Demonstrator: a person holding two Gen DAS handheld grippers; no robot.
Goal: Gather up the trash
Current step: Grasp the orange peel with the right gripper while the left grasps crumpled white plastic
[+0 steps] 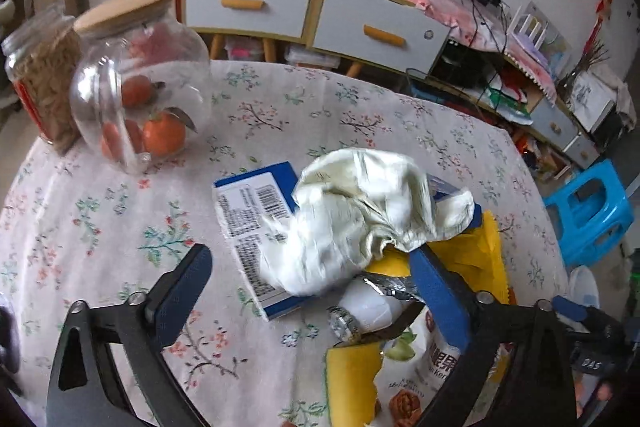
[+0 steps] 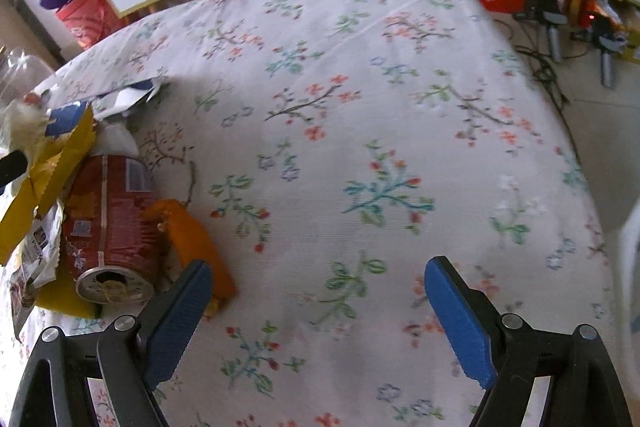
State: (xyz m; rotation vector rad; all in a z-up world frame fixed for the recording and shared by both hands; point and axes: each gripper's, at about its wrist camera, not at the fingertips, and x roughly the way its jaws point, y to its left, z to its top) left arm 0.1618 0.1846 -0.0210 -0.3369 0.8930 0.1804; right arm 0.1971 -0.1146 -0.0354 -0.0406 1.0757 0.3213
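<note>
In the left wrist view a crumpled white wrapper (image 1: 360, 211) lies on a flattened blue box (image 1: 256, 223), beside a small white bottle (image 1: 366, 311) and a yellow snack bag (image 1: 400, 375). My left gripper (image 1: 316, 275) is open and empty, its fingers on either side of this pile. In the right wrist view a crushed red can (image 2: 110, 227) lies beside an orange wrapper (image 2: 196, 247) and the yellow bag (image 2: 48, 171). My right gripper (image 2: 318, 291) is open and empty over bare cloth, its left finger next to the orange wrapper.
A lidded glass jar with oranges (image 1: 140, 87) and a second jar (image 1: 44, 75) stand at the table's far left. The floral tablecloth (image 2: 360, 107) covers the table. A cabinet with drawers (image 1: 280, 3) stands behind. A blue stool (image 1: 588, 211) is to the right.
</note>
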